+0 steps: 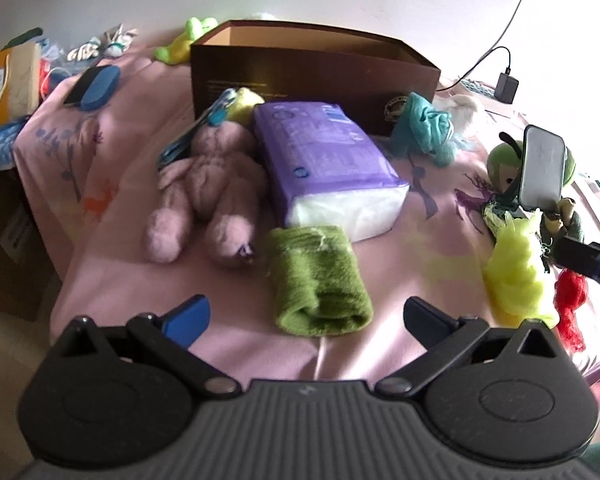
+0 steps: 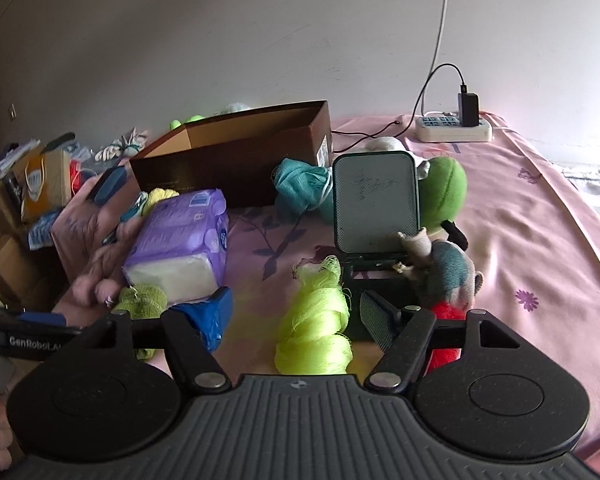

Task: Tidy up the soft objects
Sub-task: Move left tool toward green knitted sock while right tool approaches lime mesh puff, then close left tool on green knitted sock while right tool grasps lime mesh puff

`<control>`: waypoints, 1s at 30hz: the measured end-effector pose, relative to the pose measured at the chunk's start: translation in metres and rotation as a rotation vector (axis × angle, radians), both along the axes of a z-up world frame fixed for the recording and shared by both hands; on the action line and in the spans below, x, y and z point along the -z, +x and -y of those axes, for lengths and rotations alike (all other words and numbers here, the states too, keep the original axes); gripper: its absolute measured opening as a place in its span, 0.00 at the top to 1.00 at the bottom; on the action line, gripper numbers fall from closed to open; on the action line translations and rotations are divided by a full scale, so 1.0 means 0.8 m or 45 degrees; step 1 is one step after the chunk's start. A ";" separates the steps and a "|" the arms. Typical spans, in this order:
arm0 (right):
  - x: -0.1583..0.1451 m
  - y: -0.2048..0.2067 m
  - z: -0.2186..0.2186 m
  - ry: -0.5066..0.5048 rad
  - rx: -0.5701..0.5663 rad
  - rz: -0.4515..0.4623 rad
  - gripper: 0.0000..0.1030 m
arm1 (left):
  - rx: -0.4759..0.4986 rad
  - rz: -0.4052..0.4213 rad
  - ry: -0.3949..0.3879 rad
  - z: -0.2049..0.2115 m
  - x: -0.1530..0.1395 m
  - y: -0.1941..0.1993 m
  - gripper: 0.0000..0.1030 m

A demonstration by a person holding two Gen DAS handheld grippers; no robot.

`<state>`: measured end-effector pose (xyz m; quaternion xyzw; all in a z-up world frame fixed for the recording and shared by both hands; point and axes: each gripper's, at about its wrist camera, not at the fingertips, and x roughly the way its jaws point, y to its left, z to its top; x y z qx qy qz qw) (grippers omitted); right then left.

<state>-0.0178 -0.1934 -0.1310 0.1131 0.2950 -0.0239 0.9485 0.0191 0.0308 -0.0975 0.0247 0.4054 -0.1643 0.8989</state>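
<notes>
Soft things lie on a pink bed sheet point(image 1: 428, 264). An open brown box point(image 1: 312, 76) stands at the back. In front of it lie a purple tissue pack point(image 1: 324, 160), a pink plush rabbit point(image 1: 208, 188), a folded green towel point(image 1: 320, 280) and a teal cloth point(image 1: 424, 128). My left gripper point(image 1: 306, 316) is open, its jaws on either side of the green towel's near end. My right gripper point(image 2: 296, 316) is open around a neon yellow yarn bundle point(image 2: 316, 328). The box point(image 2: 236, 152) and tissue pack point(image 2: 184, 240) also show in the right wrist view.
A phone on a stand point(image 2: 376, 208) stands right of centre, with a green plush point(image 2: 444, 192), a grey-teal toy point(image 2: 448, 272) and red yarn point(image 2: 444, 352) beside it. A power strip point(image 2: 452, 130) lies at the back right. Bags and cartons point(image 1: 8, 84) stand left of the bed.
</notes>
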 end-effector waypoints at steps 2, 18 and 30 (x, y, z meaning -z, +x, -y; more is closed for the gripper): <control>0.006 0.006 0.000 0.002 0.005 -0.018 0.47 | 0.002 -0.006 0.022 0.006 0.003 0.005 0.00; 0.029 0.031 0.008 0.102 0.028 -0.116 0.62 | -0.061 -0.105 0.135 0.037 0.024 0.038 0.00; 0.037 0.041 0.010 0.137 0.022 -0.145 0.62 | -0.102 -0.153 0.166 0.033 0.037 0.049 0.02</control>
